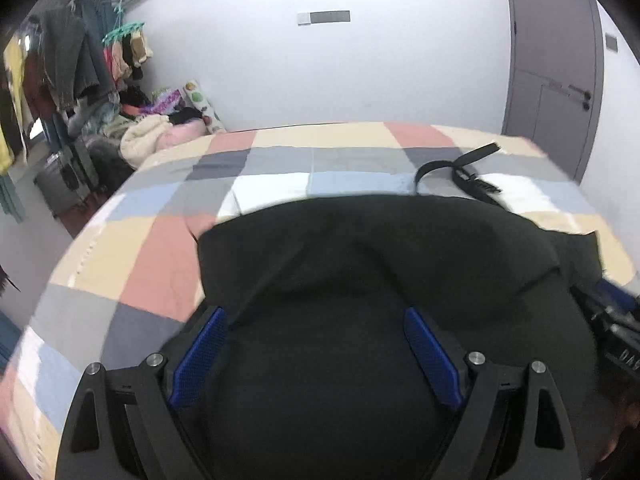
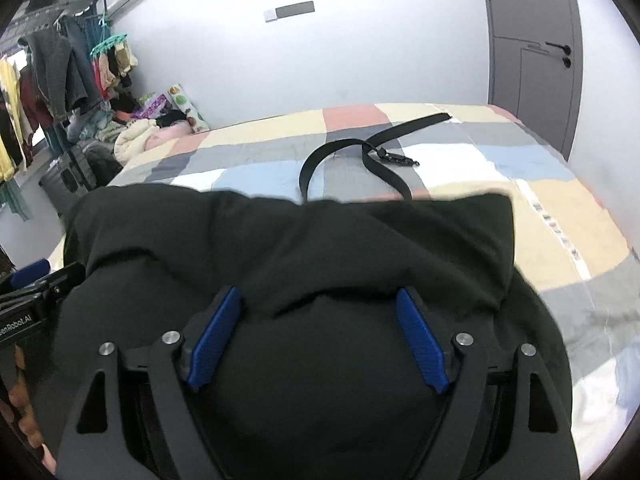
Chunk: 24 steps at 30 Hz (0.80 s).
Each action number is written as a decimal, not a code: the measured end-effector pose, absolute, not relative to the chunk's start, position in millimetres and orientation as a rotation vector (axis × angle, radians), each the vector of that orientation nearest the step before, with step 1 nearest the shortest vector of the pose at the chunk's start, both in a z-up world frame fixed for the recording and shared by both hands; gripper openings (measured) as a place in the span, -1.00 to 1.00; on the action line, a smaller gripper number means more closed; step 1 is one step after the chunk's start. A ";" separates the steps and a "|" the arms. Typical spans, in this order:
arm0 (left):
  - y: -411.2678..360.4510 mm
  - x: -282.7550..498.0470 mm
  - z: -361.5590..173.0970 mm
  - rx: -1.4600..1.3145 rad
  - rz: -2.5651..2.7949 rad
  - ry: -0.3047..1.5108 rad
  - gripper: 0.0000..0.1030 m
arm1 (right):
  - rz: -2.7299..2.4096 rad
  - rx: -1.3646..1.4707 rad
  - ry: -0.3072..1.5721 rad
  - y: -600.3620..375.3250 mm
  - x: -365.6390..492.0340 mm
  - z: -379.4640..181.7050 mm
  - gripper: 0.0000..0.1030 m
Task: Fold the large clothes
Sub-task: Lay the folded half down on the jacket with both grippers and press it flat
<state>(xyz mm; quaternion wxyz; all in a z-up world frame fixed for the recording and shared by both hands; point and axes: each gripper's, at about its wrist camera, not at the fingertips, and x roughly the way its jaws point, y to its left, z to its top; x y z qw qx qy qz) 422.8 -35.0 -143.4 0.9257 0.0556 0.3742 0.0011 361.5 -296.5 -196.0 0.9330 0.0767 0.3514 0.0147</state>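
Black garment [image 1: 360, 280]: bulky dark fabric, heaped on the near part of the checked bedcover [image 1: 132, 256], far edge folded over.

Left gripper [image 1: 316, 320]: blue pads [image 1: 200, 356] spread wide, fabric bunched between and over them; no clamping is seen.

Right gripper [image 2: 318, 300]: fingers [image 2: 420, 340] likewise set wide apart, the garment [image 2: 300, 248] draped across them, nothing pinched.

Black strap [image 2: 360, 152]: laid on the bedcover [image 2: 560, 216] beyond the garment; its full loop and metal clip are shown only in the right wrist view, the left view cutting it off.

Hanging clothes [image 1: 60, 64]: far left, beside a pile of bedding [image 1: 160, 136].

Grey door [image 2: 532, 48]: far right.
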 end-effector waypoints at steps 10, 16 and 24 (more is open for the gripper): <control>-17.9 446.3 -175.9 0.015 -0.050 0.811 0.83 | 0.011 0.101 0.760 -276.3 385.4 -221.5 0.72; -12.5 449.8 -186.8 -0.008 -0.039 0.806 0.85 | -0.008 0.086 0.731 -266.9 395.9 -232.5 0.79; -8.6 447.5 -191.9 0.032 -0.033 0.820 0.85 | 0.002 0.071 0.718 -261.4 397.2 -239.0 0.81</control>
